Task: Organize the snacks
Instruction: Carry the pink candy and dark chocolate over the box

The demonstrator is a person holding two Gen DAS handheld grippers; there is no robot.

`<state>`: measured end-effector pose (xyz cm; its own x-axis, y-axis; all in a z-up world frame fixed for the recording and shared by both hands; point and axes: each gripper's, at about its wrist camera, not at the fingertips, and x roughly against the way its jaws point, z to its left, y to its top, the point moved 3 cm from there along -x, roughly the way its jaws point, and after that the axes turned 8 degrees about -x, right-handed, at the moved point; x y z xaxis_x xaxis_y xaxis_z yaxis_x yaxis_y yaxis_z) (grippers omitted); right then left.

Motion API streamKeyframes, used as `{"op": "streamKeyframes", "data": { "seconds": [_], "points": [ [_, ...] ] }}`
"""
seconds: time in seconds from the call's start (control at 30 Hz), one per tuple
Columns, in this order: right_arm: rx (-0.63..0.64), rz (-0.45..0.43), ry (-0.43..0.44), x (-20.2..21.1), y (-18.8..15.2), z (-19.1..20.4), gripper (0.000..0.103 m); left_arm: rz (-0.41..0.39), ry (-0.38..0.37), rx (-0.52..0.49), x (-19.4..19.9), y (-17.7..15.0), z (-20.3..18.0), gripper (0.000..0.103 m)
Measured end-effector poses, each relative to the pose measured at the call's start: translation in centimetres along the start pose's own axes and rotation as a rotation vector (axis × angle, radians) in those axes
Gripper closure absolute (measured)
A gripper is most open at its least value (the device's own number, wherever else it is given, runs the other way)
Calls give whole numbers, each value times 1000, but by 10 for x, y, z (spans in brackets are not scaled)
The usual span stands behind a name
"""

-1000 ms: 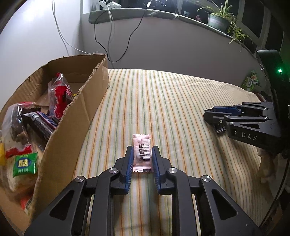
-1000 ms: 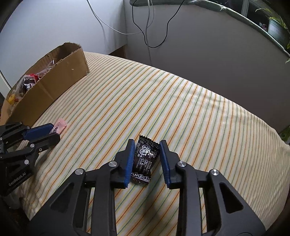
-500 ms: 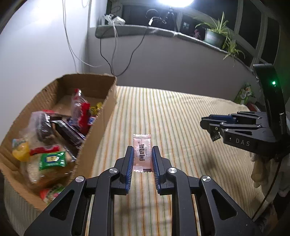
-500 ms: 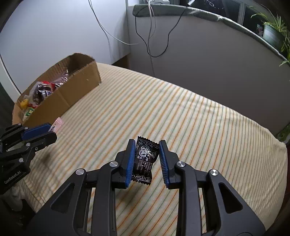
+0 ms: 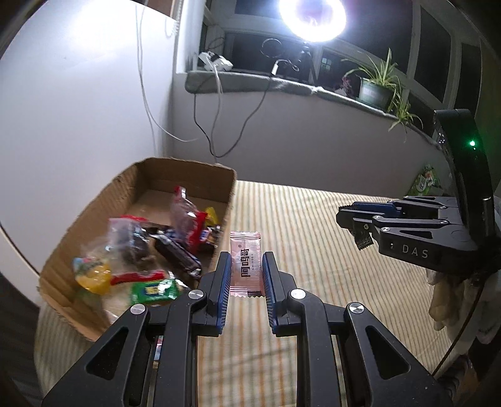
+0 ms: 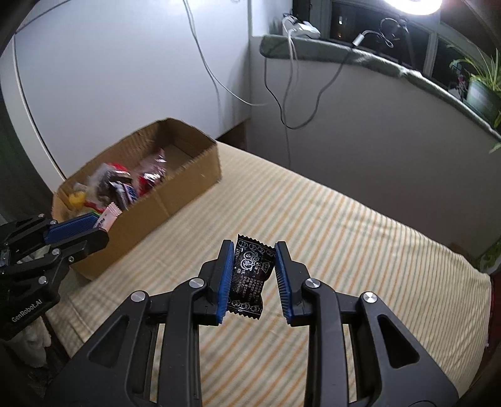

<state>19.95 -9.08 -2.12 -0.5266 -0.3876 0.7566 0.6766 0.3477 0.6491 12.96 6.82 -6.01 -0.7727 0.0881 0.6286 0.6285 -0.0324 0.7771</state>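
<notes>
My left gripper [image 5: 245,266] is shut on a pink snack packet [image 5: 245,263] and holds it in the air beside the right wall of the cardboard box [image 5: 94,216]. The box holds several wrapped snacks [image 5: 147,247]. My right gripper [image 6: 253,256] is shut on a black snack packet [image 6: 249,278], raised above the striped table [image 6: 344,238]. In the right wrist view the left gripper [image 6: 75,231] with its pink packet [image 6: 108,217] hangs at the box's near end [image 6: 137,219]. In the left wrist view the right gripper [image 5: 357,219] holds the black packet [image 5: 363,239] to my right.
A wall with hanging cables [image 5: 216,125] stands behind the table. A window ledge carries a bright lamp [image 5: 313,15] and potted plants [image 5: 375,84]. A green packet [image 5: 424,183] lies at the table's far right edge.
Both grippers have risen well above the table with their packets. The left gripper has come closer to the box, whose inside now shows more from above.
</notes>
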Motion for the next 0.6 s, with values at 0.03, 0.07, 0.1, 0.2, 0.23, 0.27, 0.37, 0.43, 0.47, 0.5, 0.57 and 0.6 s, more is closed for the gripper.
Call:
{"op": "streamKeyframes", "data": {
  "seconds": [0.03,0.07,0.1,0.2,0.23,0.27,0.37,0.43,0.47,0.5,0.57,0.6],
  "points": [
    [3,-4,5,0,3,4,76,-4,4,3,2,0,3,84],
    [7,-10,10,0,7,9,76,-8,8,6,4,1,7,84],
    [9,-13,14,0,9,13,76,-13,13,9,6,1,11,84],
    [23,-19,25,-4,18,27,76,-22,25,18,9,2,21,84],
    [26,-20,27,-6,20,30,76,-25,29,21,10,2,25,84],
    [31,-21,30,-7,22,35,76,-26,31,24,10,2,28,84],
    [40,-25,41,-13,30,48,76,-32,41,32,11,4,39,84],
    [46,-26,49,-15,33,56,76,-35,47,39,11,5,46,84],
    [50,-27,54,-16,35,60,76,-37,51,43,11,5,50,84],
    [53,-28,57,-18,36,64,76,-38,54,46,12,5,53,84],
    [62,-26,65,-21,40,72,76,-39,59,54,11,6,60,85],
    [64,-26,69,-23,42,77,76,-40,63,57,11,6,64,84]
  ]
}}
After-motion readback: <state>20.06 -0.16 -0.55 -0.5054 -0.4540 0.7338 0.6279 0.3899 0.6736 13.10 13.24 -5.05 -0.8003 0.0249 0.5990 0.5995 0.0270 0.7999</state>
